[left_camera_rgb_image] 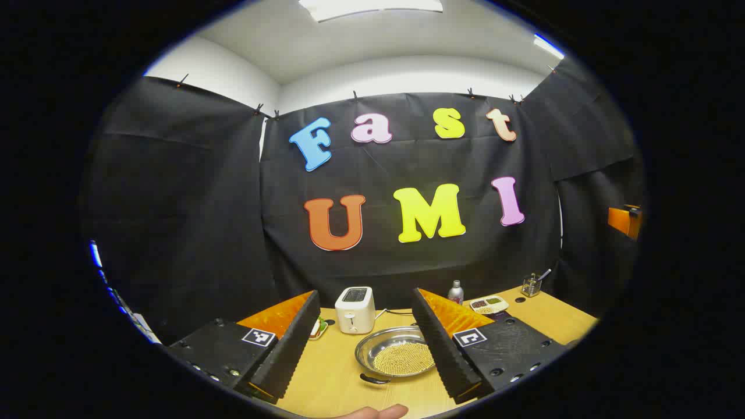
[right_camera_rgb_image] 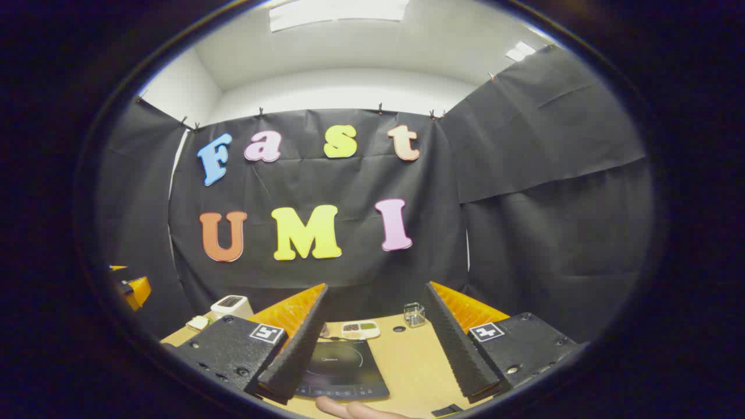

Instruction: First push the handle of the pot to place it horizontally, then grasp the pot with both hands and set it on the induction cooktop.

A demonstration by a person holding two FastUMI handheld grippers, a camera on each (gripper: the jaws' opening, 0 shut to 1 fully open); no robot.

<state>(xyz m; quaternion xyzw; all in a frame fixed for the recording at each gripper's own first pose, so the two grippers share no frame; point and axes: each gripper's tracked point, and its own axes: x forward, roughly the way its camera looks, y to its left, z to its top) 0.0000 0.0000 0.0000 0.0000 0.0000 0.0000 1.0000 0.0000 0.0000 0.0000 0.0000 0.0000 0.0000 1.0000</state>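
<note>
A shallow steel pot (left_camera_rgb_image: 396, 352) holding small yellow beads sits on the wooden table (left_camera_rgb_image: 332, 372). Its dark handle (left_camera_rgb_image: 373, 379) sticks out at the near left rim. My left gripper (left_camera_rgb_image: 366, 391) hangs open above the table, the pot lying ahead between its fingers, not touched. A black induction cooktop (right_camera_rgb_image: 340, 366) lies flat on the table in the right gripper view. My right gripper (right_camera_rgb_image: 381, 391) is open over the cooktop's near edge and holds nothing.
A white toaster (left_camera_rgb_image: 355, 308) stands behind the pot, with a small dish (left_camera_rgb_image: 317, 329) to its left. A metal bottle (left_camera_rgb_image: 456, 291), a divided snack tray (left_camera_rgb_image: 489, 304) and a glass jar (left_camera_rgb_image: 531, 285) stand at the back right. A fingertip (left_camera_rgb_image: 378, 412) shows at the bottom.
</note>
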